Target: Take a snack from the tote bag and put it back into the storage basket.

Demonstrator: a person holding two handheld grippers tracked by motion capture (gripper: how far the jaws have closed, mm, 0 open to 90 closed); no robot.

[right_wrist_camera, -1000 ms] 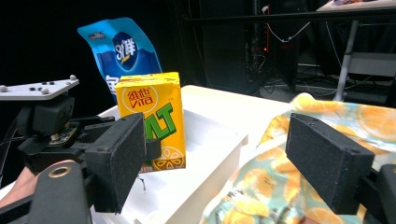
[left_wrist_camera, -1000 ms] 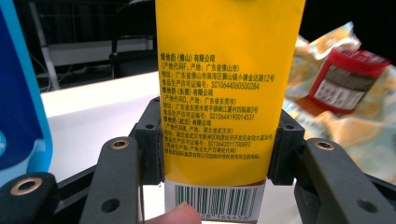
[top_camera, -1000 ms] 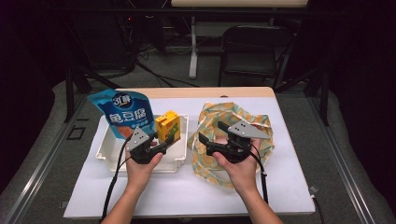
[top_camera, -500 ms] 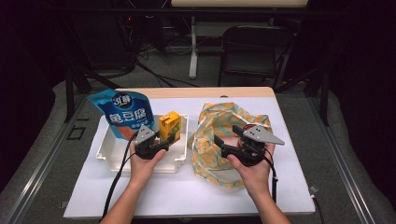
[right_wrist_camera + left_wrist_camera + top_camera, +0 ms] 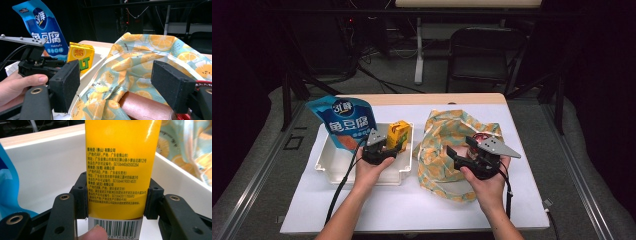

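A white-topped table [image 5: 412,210] is standing in a dark room, with a black chair [image 5: 484,52] and cables beyond its far edge. The left gripper [image 5: 388,148] is clamping its pads on the two sides of a yellow drink carton [image 5: 120,167], which is standing upright in the white tray [image 5: 332,162] at the table's left. In the left gripper view the carton's top is running out of the picture and a fingertip is covering part of its barcode. The right gripper [image 5: 120,87] is hovering with its jaws spread wide and nothing between the pads, over the mouth of the lemon-print cloth bag [image 5: 447,140] lying just right of the tray. Its own view is showing a brown packet [image 5: 147,107] inside the bag, partly buried under the folds; from above the hand and gripper are hiding it. A blue snack pouch [image 5: 344,122] is leaning upright at the tray's far left corner, beside the carton.
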